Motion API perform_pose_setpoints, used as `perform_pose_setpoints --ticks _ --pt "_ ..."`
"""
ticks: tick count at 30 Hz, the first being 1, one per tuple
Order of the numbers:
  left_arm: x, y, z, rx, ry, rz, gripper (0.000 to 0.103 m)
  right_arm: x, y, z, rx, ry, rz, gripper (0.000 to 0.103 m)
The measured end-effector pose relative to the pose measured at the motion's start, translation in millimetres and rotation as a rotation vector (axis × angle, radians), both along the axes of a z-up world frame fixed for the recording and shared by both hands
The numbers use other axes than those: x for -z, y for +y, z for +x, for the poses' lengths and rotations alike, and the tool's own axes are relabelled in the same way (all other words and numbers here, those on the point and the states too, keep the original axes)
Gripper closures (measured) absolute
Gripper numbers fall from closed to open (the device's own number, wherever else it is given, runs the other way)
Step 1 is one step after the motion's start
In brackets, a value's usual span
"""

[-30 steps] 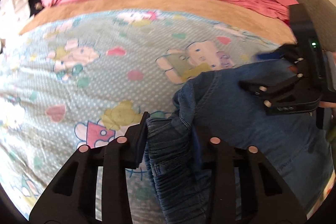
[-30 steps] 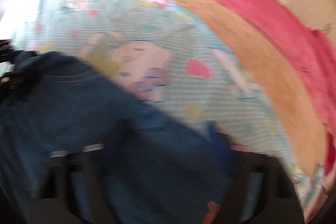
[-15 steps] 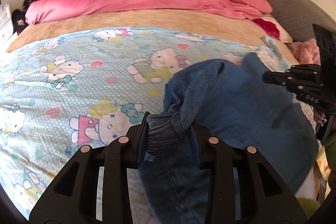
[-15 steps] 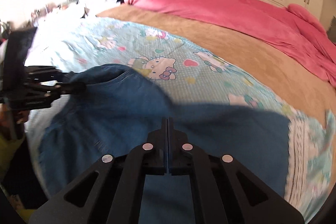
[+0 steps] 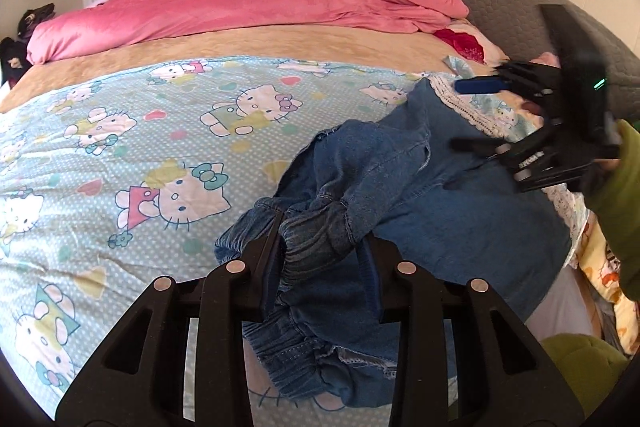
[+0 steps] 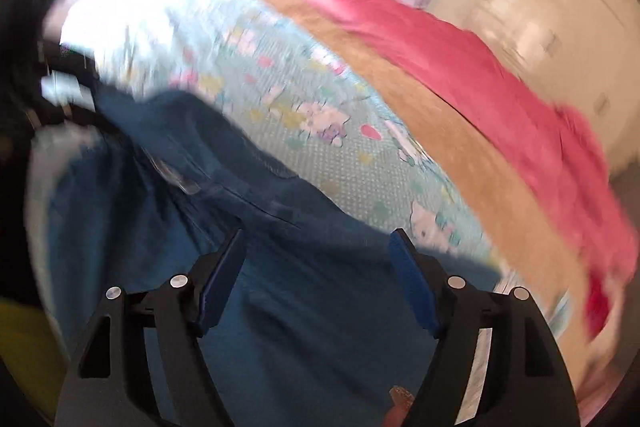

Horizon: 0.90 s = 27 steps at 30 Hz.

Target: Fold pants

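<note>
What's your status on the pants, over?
Left gripper shut on pants waistband. Right gripper open, over the denim, holding nothing. Pants bunched on cartoon sheet. Nothing in the way.

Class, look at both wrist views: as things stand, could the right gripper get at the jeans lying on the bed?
Probably yes. The right gripper is open and sits just above the jeans, with nothing between them. The left gripper grips the waistband off to the side, out of its way.

You had blue denim pants (image 5: pixel 432 203) on a pale-blue cartoon-cat sheet (image 5: pixel 132 147), beside a pink duvet (image 5: pixel 240 3).
</note>
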<state>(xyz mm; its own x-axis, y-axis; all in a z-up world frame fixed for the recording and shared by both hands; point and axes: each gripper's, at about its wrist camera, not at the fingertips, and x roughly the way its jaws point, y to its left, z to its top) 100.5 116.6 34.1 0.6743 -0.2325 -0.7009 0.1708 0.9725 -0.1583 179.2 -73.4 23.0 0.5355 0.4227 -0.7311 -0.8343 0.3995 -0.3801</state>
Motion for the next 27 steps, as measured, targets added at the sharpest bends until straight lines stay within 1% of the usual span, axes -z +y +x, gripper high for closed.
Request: perform_pose_setpoints --ticks 1,3,4,5,6,7,9,12,17,19,21,24,27 --pt "0 1 1 0.001 -0.002 -0.003 0.077 8 6 5 -0.01 -0.019 -0.046 0.03" --pt "1 2 1 0.008 0.0 -0.011 0.077 22 17 14 -0.021 -0.046 -0.103 0.032" --pt "3 4 1 0.009 0.003 -0.017 0.077 28 22 19 -0.026 -0.045 -0.122 0.038" --pt "4 5 0 0.01 0.006 -0.024 0.077 32 23 23 -0.035 -0.013 -0.129 0.075" --pt "6 7 1 0.007 0.011 -0.026 0.077 35 23 28 -0.04 0.04 -0.129 0.094" --pt "7 8 1 0.004 0.014 -0.024 0.077 36 21 30 -0.031 0.079 -0.116 0.101" --pt "9 11 1 -0.006 0.018 -0.01 0.077 31 11 28 -0.019 0.149 -0.059 0.101" --pt "10 14 -1 -0.008 0.024 -0.011 0.077 19 -15 7 -0.006 0.23 0.008 0.101" --pt "12 9 -8 0.02 0.039 -0.005 0.077 7 -49 -58 -0.032 0.308 0.074 0.101" --pt "14 2 -13 0.046 0.051 0.021 0.077 8 -55 -82 -0.038 0.326 0.071 0.101" --pt "18 -4 -18 0.068 0.066 0.045 0.077 14 -61 -103 -0.051 0.368 0.083 0.101" --pt "24 -10 -25 0.078 0.089 0.076 0.077 29 -62 -123 -0.051 0.424 0.088 0.101" --pt "28 -10 -34 0.067 0.1 0.104 0.076 37 -62 -134 -0.045 0.48 0.124 0.101"
